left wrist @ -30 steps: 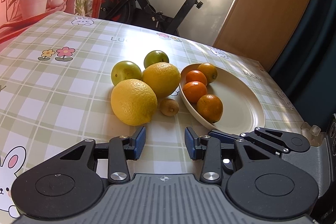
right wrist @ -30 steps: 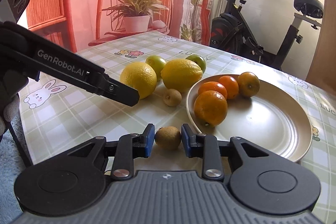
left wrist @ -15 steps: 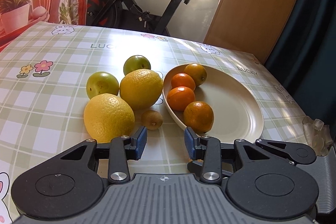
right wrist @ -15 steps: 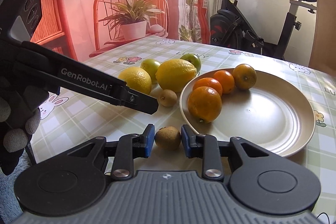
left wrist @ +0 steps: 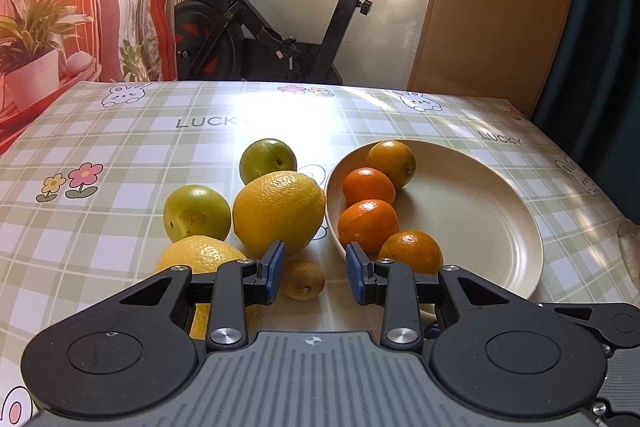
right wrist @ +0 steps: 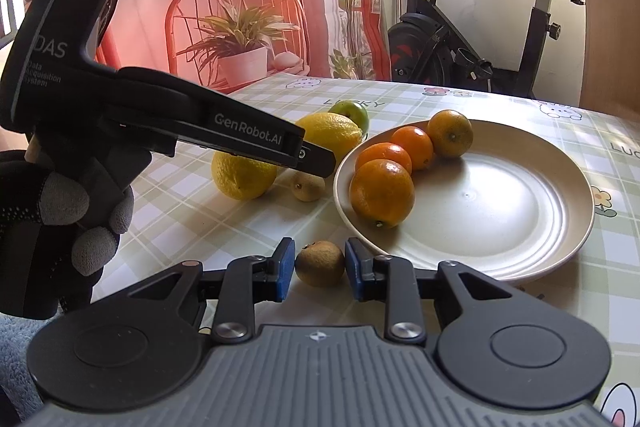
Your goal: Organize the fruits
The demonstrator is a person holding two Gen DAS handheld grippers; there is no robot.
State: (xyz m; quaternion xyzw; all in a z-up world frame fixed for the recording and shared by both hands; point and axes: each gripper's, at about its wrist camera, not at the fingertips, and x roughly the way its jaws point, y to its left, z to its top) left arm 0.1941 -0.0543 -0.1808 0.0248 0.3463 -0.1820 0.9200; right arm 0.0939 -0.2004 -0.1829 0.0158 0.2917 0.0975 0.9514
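A cream plate [left wrist: 480,223] [right wrist: 504,211] holds several oranges [left wrist: 368,225] along its left side. Left of it on the checked tablecloth lie two lemons [left wrist: 278,213], two green fruits [left wrist: 197,213] and a small brown kiwi [left wrist: 305,279]. My left gripper [left wrist: 315,273] has that kiwi between its closing jaws, close to the left pad [left wrist: 276,273], with a gap to the right pad. In the right wrist view the left gripper [right wrist: 320,163] hangs over this kiwi [right wrist: 307,187]. My right gripper [right wrist: 318,269] is shut on a second kiwi [right wrist: 320,263] at the plate's near rim.
A gloved hand [right wrist: 60,219] holds the left tool at the left. An exercise bike [left wrist: 280,11] stands behind the table's far edge [left wrist: 320,85]. A wooden panel and a dark curtain [left wrist: 600,27] rise at the right. Bare tablecloth [left wrist: 100,147] lies left of the fruit.
My left gripper has moved forward to the fruit pile, its jaws have narrowed and the loose kiwi now lies between them. The right gripper has stayed shut on its kiwi.
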